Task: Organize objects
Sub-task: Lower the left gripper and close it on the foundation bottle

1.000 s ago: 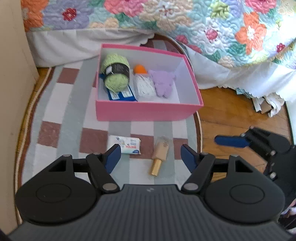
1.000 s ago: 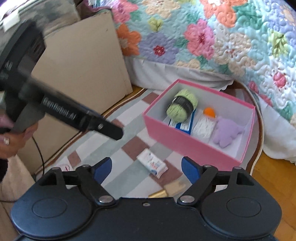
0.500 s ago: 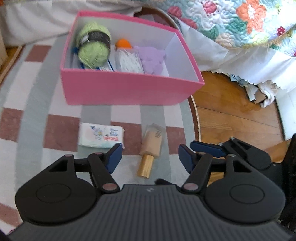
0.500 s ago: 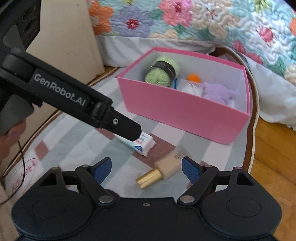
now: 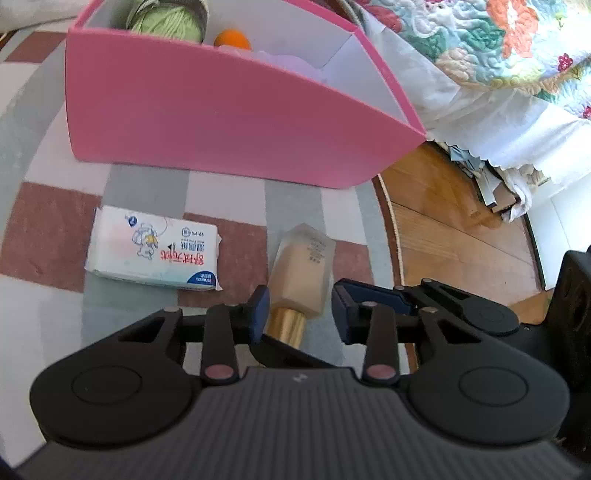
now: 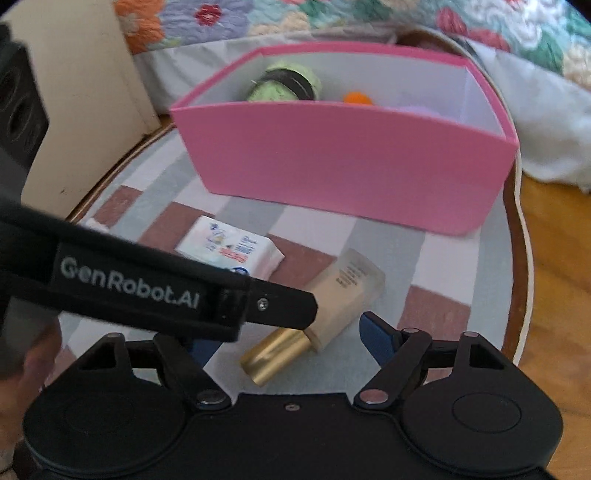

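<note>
1. Bedroom floor: checked rug (image 5: 55,229) on wood boards, flower quilt (image 5: 517,48) hanging over the bed edge at the back.
2. Left: tissue pack (image 5: 155,253) flat on the rug, just in front of the pink box (image 5: 221,122). Box holds green yarn (image 5: 166,26), an orange ball (image 5: 231,38), something purple.
3. Middle: foundation bottle (image 5: 304,275) lies on its side, gold cap (image 5: 286,326) toward the camera. Left gripper (image 5: 299,308) jaws open, straddling the bottle's cap end, not closed on it.
4. Right: right gripper (image 6: 284,341) jaws open, low over the same bottle; left-side blue pad mostly hidden behind the other tool.
5. Risks: both tools crowd one bottle, so they may collide; a smooth bottle pinched near the cap could roll or pivot out; tissue pack may get nudged.
</note>
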Demonstrator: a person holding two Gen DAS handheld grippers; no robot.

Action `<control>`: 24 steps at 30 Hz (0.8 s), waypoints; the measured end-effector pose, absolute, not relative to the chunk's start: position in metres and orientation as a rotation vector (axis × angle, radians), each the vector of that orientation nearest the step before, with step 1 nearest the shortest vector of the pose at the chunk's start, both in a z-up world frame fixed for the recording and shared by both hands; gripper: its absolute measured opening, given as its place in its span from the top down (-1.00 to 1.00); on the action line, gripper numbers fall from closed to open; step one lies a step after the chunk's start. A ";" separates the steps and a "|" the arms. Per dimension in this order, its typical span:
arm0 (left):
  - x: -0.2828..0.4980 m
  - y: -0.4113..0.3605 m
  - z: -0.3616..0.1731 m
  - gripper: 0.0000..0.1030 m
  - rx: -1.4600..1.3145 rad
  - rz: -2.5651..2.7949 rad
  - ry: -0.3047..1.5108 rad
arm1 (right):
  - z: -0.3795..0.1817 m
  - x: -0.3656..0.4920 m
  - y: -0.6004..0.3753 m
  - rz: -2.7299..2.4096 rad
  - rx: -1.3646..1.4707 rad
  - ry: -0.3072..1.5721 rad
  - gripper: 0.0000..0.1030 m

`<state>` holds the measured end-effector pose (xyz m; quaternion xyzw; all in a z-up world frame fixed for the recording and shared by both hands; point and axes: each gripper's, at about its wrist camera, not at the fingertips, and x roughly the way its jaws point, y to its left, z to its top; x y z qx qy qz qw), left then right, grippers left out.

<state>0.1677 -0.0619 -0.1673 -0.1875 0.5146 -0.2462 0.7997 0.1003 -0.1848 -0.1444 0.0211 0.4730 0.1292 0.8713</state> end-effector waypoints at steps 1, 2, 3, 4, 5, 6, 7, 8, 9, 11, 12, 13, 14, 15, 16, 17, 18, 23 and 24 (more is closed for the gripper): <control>0.167 -0.062 -0.170 0.40 -0.407 -0.534 1.102 | -0.148 0.101 -0.186 0.275 0.058 0.985 -0.59; 0.167 -0.064 -0.172 0.41 -0.415 -0.541 1.111 | -0.152 0.101 -0.185 0.286 0.066 0.987 -0.59; 0.167 -0.064 -0.173 0.43 -0.419 -0.534 1.119 | -0.156 0.102 -0.185 0.293 0.064 0.987 -0.59; 0.167 -0.065 -0.173 0.44 -0.426 -0.534 1.130 | -0.159 0.101 -0.183 0.289 0.046 0.983 -0.58; 0.166 -0.065 -0.173 0.44 -0.435 -0.539 1.135 | -0.161 0.101 -0.182 0.289 0.031 0.981 -0.58; 0.165 -0.065 -0.173 0.44 -0.445 -0.543 1.137 | -0.162 0.099 -0.181 0.289 0.019 0.977 -0.56; 0.164 -0.065 -0.173 0.44 -0.458 -0.547 1.140 | -0.162 0.097 -0.180 0.282 0.006 0.970 -0.50; 0.164 -0.065 -0.173 0.44 -0.472 -0.553 1.142 | -0.162 0.095 -0.180 0.277 -0.004 0.969 -0.39; 0.164 -0.065 -0.174 0.43 -0.498 -0.569 1.149 | -0.163 0.093 -0.181 0.270 -0.015 0.973 -0.31; 0.164 -0.065 -0.177 0.44 -0.580 -0.616 1.164 | -0.162 0.088 -0.186 0.265 -0.021 0.977 -0.08; 0.164 -0.066 -0.179 0.44 -0.617 -0.621 1.176 | -0.161 0.084 -0.188 0.265 -0.021 0.969 -0.04; 0.163 -0.068 -0.180 0.44 -0.627 -0.616 1.185 | -0.160 0.080 -0.189 0.267 -0.033 0.957 0.04; 0.161 -0.071 -0.179 0.44 -0.608 -0.612 1.180 | -0.160 0.076 -0.190 0.268 -0.047 0.949 0.10; 0.158 -0.075 -0.177 0.44 -0.577 -0.600 1.169 | -0.160 0.073 -0.190 0.266 -0.055 0.944 0.12; 0.157 -0.077 -0.176 0.44 -0.561 -0.596 1.164 | -0.160 0.071 -0.191 0.264 -0.060 0.943 0.18; 0.156 -0.078 -0.175 0.44 -0.563 -0.589 1.160 | -0.160 0.070 -0.192 0.261 -0.064 0.943 0.22; 0.155 -0.077 -0.174 0.44 -0.575 -0.582 1.153 | -0.159 0.070 -0.192 0.258 -0.072 0.944 0.24; 0.152 -0.075 -0.163 0.44 -0.531 -0.515 1.092 | -0.156 0.074 -0.181 0.174 -0.141 0.969 0.22; 0.151 -0.072 -0.161 0.44 -0.521 -0.506 1.081 | -0.154 0.071 -0.179 0.169 -0.153 0.962 0.21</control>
